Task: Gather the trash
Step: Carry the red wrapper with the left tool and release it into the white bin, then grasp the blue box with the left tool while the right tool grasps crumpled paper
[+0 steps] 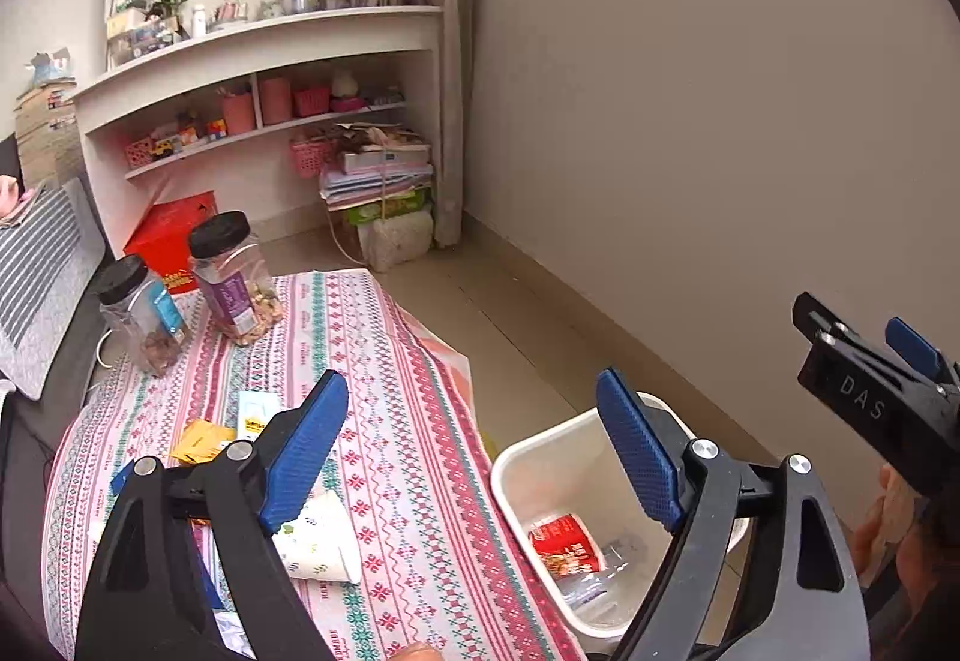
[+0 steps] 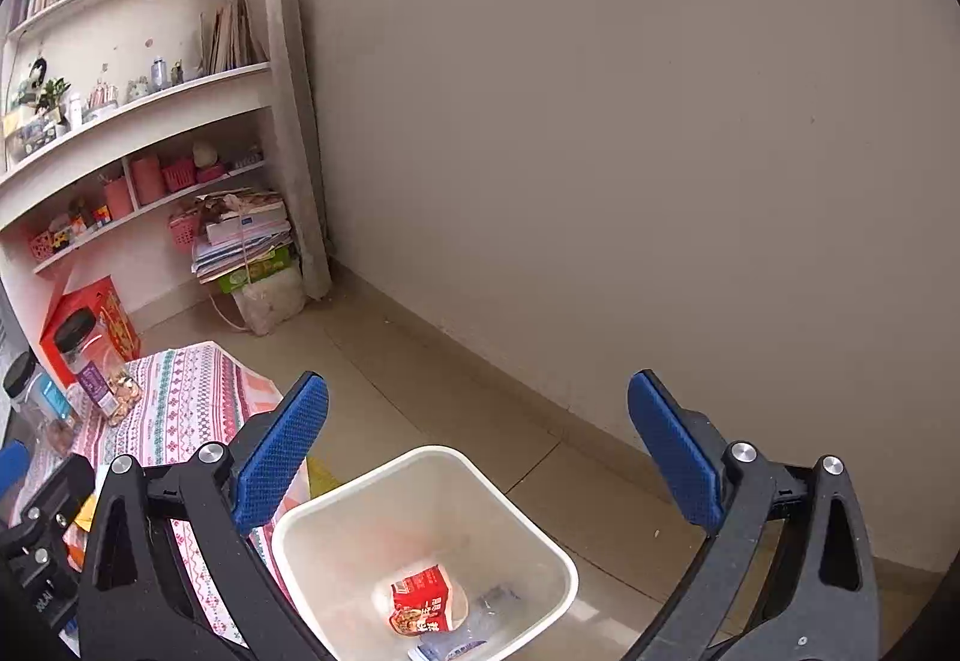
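your left gripper (image 1: 474, 445), fingers spread and empty, is nearer the paper cup (image 1: 321, 541) lying on its side below-left; your right gripper (image 2: 480, 457), also spread, hangs over the bin (image 2: 528, 517).

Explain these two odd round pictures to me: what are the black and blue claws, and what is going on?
Each claw is a hand-held gripper with a camera behind it, so each picture looks out along one gripper. The left gripper is open above a table with a patterned cloth, where a paper cup, a yellow packet and two jars lie. The right gripper is open above a white bin on the floor, already holding a red carton. Neither holds anything.
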Motion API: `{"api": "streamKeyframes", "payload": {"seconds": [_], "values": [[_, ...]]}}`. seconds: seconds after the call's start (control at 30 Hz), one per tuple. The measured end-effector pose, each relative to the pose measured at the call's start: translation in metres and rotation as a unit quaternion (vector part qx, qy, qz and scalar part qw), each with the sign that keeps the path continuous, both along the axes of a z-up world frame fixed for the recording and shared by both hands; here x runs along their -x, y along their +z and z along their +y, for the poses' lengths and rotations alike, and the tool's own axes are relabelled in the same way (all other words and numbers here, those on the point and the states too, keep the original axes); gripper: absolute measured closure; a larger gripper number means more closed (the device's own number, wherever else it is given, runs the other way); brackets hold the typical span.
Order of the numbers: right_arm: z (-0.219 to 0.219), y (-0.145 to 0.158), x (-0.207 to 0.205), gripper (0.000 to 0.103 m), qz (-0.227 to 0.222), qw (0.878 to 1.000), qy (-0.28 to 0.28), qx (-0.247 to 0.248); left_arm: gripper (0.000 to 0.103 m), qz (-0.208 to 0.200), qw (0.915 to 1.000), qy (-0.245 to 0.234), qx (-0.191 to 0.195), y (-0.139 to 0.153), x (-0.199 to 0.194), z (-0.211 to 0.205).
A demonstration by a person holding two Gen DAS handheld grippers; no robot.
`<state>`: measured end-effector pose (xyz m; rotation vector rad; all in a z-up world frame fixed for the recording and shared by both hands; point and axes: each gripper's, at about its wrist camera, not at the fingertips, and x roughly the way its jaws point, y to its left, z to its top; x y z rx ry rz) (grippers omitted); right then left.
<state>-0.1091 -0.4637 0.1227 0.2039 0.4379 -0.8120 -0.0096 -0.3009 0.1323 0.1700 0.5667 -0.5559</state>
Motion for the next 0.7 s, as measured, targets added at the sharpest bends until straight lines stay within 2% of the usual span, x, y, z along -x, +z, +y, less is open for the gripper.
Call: {"api": "streamKeyframes", "payload": {"seconds": [0.1,0.23,0.7], "values": [[0.020,-0.001,-0.014,0.007,0.020,0.999,0.021,0.027,0.015,-0.014,0.9996,0.025,0.002,0.003,-0.003,0.016],[0.039,-0.002,-0.022,0.007,0.013,0.999,0.036,0.027,0.013,-0.025,0.9978,0.061,0.002,0.004,-0.010,0.038],[0.101,-0.013,-0.076,0.007,0.045,0.992,0.117,0.013,0.013,0.010,0.9910,0.133,-0.007,-0.012,-0.047,0.106]]}}
